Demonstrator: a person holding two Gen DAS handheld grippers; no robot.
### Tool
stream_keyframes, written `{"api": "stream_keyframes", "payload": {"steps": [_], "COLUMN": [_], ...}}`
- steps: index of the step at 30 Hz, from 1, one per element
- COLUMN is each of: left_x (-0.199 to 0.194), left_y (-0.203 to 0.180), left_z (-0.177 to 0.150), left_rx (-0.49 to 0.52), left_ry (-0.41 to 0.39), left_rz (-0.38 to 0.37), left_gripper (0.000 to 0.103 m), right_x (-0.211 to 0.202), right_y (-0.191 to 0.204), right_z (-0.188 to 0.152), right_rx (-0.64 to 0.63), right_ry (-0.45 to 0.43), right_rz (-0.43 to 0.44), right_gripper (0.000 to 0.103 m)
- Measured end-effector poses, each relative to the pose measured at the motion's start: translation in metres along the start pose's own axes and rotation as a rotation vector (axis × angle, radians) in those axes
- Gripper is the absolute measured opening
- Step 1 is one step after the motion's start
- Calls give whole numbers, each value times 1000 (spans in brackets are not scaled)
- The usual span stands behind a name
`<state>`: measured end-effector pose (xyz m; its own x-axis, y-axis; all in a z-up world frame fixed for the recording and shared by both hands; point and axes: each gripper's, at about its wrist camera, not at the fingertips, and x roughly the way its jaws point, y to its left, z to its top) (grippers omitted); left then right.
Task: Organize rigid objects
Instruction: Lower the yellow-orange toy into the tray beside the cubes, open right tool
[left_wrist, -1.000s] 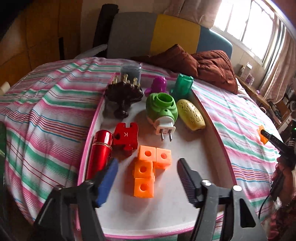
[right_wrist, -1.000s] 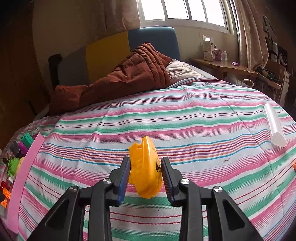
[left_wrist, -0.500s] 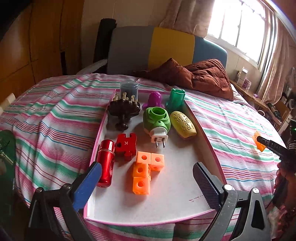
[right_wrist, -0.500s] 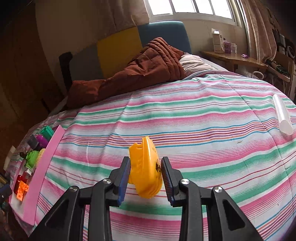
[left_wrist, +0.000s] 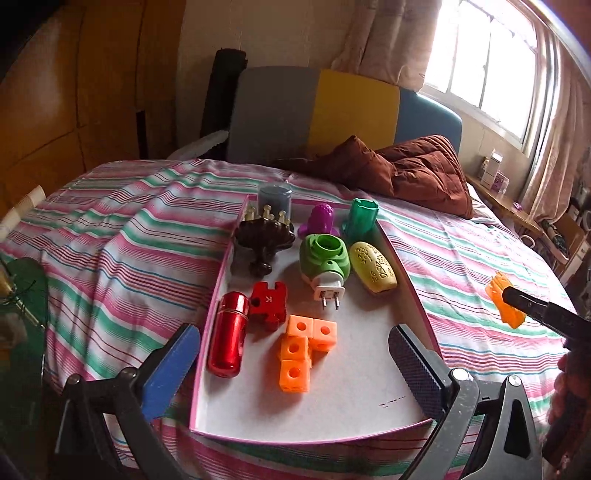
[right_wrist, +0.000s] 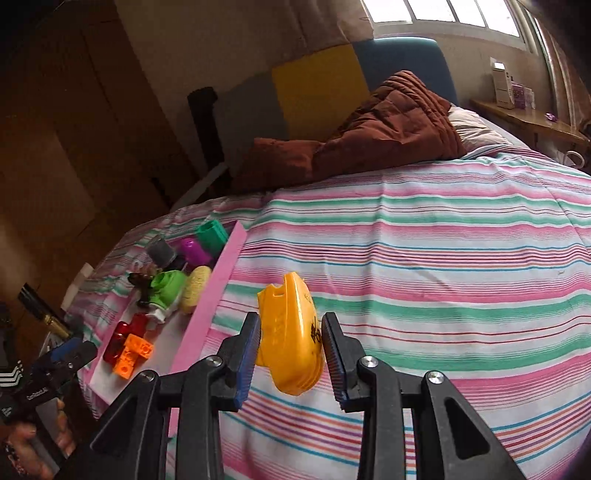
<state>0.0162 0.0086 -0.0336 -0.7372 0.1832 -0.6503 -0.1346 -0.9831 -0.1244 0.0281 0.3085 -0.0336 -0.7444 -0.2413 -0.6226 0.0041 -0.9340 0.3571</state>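
My right gripper (right_wrist: 290, 350) is shut on an orange-yellow plastic piece (right_wrist: 288, 332) and holds it above the striped bed, right of the pink-rimmed white tray (right_wrist: 207, 314). The piece also shows in the left wrist view (left_wrist: 504, 304). My left gripper (left_wrist: 295, 369) is open and empty above the tray's near end (left_wrist: 314, 435). In the tray lie orange cubes (left_wrist: 301, 350), a red cylinder (left_wrist: 229, 341), a red block (left_wrist: 269, 301), a green plug-in device (left_wrist: 325, 262), a yellow oval (left_wrist: 373, 266) and a dark brown brush (left_wrist: 264, 236).
A grey cup (left_wrist: 275, 197), a purple toy (left_wrist: 319, 218) and a green holder (left_wrist: 360, 216) stand at the tray's far end. A brown quilt (right_wrist: 369, 136) lies at the bed head. A wooden shelf (right_wrist: 528, 118) runs under the window.
My left gripper has pulled back from the tray and opened wider. My right gripper has swung left with the orange-yellow piece, so the tray now shows closer in its view.
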Motion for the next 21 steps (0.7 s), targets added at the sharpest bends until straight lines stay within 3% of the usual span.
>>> {"api": "stream_keyframes", "payload": {"steps": [10,14,21], "left_x": [-8,-9,-9], "left_y": [23,28,38], "left_z": [1,2,4], "left_rx": [-72,-89,-121], "left_ry": [-2,7,22], "left_rz": [142,199,241], "left_gripper": [103,103,103], "right_x": [17,35,71], "right_y": [82,109,132], "right_z": [-3,-7,-16], "right_rx": [-37,-77,-95], "right_ry": [78,123,201], "right_rz": [199,204,125], "right_gripper": [34,34,34]}}
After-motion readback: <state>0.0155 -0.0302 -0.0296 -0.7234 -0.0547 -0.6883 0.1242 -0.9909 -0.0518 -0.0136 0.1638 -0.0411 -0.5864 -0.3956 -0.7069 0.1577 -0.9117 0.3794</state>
